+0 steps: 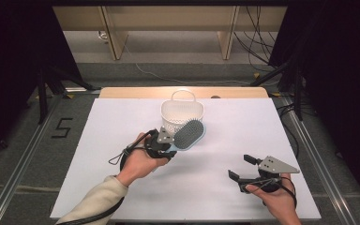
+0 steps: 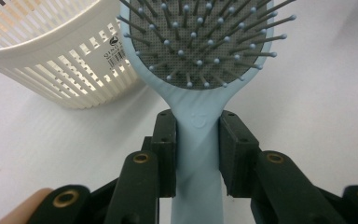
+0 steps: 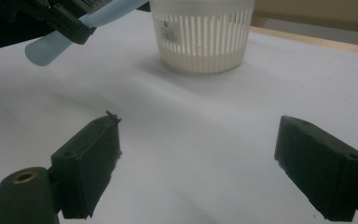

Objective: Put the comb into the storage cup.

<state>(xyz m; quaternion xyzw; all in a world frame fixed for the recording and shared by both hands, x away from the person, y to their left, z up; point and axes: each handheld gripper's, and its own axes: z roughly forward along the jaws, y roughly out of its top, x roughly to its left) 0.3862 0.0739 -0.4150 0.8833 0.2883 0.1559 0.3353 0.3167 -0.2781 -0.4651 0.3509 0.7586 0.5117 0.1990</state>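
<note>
Fingers (image 2: 163, 154) of the left gripper (image 2: 196, 156) are clamped on the pale blue handle of a hairbrush (image 2: 200, 60), one black pad pressed flat to each side just below the neck where the handle widens into the head. Its grey cushion and ball-tipped bristles face up toward the camera, and the head reaches forward past the fingers to sit just beside the white slatted basket (image 2: 51, 60); from above the head seems to overlap the basket's (image 1: 182, 115) lower wall, though whether they touch I cannot tell. From the right gripper view the handle's round end pokes out behind the pads, lifted off the surface.

Over at the near right, the right gripper (image 1: 243, 168) has its fingers (image 3: 91, 168) spread wide with only bare white surface between them, well apart from the brush and basket.

A white sheet covers the worktop (image 1: 122, 122), with a strip of pale wood showing along its far edge. Grey floor lies around it, a "5" (image 1: 62, 127) marked on the left, metal rails down both sides, black curtains flanking, and cables trailing near wooden furniture at the back.
</note>
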